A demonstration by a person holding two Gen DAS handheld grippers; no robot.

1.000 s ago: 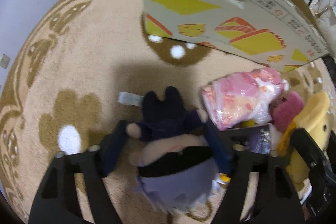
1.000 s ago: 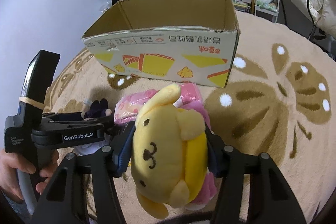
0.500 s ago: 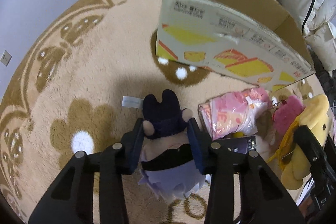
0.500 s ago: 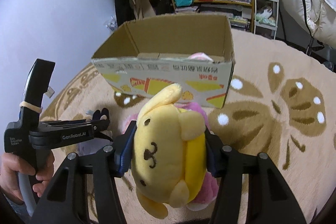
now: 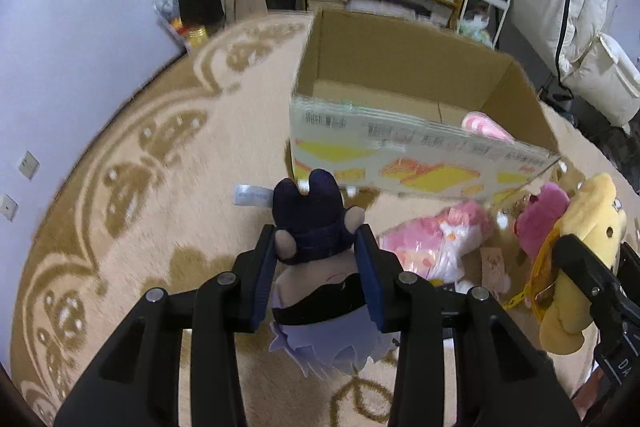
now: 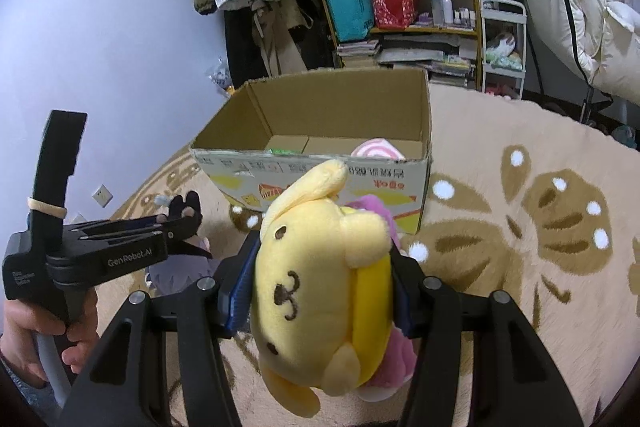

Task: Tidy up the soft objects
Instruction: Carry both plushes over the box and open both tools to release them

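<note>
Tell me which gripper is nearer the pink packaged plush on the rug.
Left. The left gripper, shut on the dark doll, hangs just beside the pink plush; the right gripper, holding the yellow plush, is farther off.

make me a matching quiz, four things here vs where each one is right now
Things:
1. yellow dog plush
2. dark-suited doll
3. pink-and-white swirl toy
4. pink plush in clear wrap

Places:
A. lying on the rug in front of the box
B. inside the cardboard box
C. clamped in the left gripper
D. clamped in the right gripper

Pairs: 1-D, 2-C, 3-B, 4-A
</note>
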